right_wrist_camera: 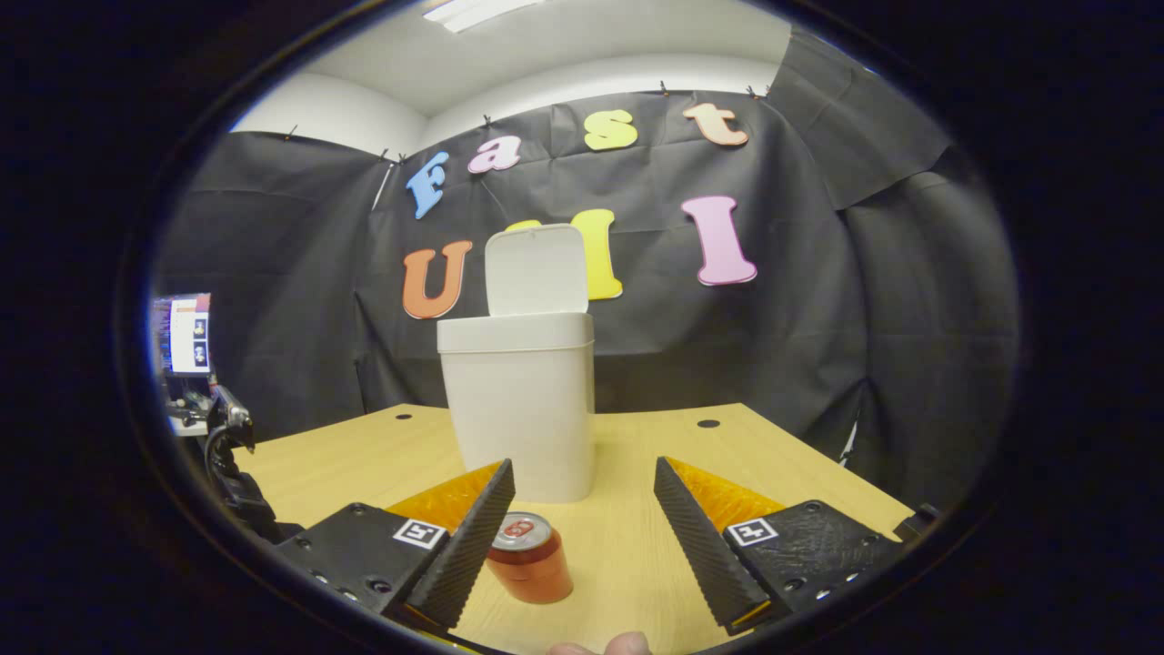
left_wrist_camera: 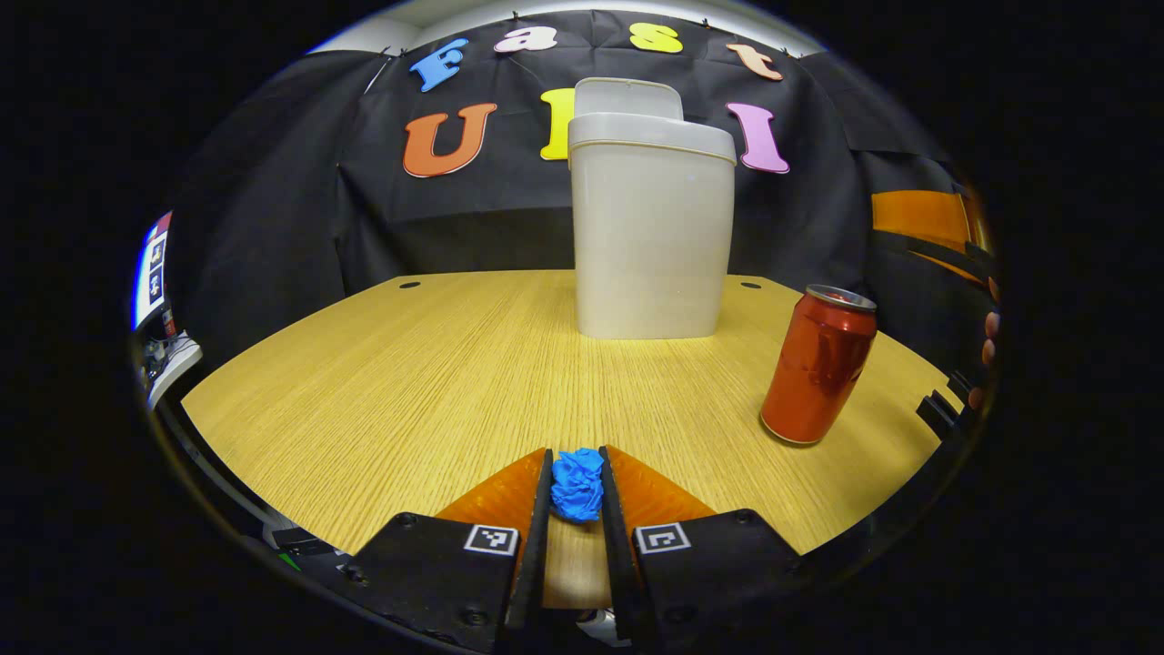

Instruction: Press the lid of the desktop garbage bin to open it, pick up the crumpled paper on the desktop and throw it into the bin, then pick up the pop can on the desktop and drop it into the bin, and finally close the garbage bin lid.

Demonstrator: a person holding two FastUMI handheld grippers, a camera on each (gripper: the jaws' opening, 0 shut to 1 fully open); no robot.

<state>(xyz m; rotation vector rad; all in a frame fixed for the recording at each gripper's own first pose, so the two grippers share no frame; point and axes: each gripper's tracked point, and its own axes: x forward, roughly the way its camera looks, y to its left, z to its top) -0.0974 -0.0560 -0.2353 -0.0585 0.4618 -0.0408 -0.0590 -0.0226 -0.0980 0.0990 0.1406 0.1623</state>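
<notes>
Paper [left_wrist_camera: 577, 485] sits pinched between your left gripper [left_wrist_camera: 576, 473] fingers, low over the table [left_wrist_camera: 364, 364], well short of the bin [left_wrist_camera: 651, 236], whose lid [right_wrist_camera: 535, 270] stands open. Lift too fast and the loose ball could slip out; the grip looks light, though that's hard to judge. Your right gripper [right_wrist_camera: 584, 496] hangs wide open above the can [right_wrist_camera: 529, 558].

L tool [left_wrist_camera: 576, 473] was low over the table, fingers nearly together & both pressed on the blue paper wad [left_wrist_camera: 577, 484], level, pointed fwd. R tool [right_wrist_camera: 584, 505] sat higher, fingers spread wide, nothing between the tips, angled slightly down. Fingertips of a hand [right_wrist_camera: 607, 646] peeked at the bottom edge.
</notes>
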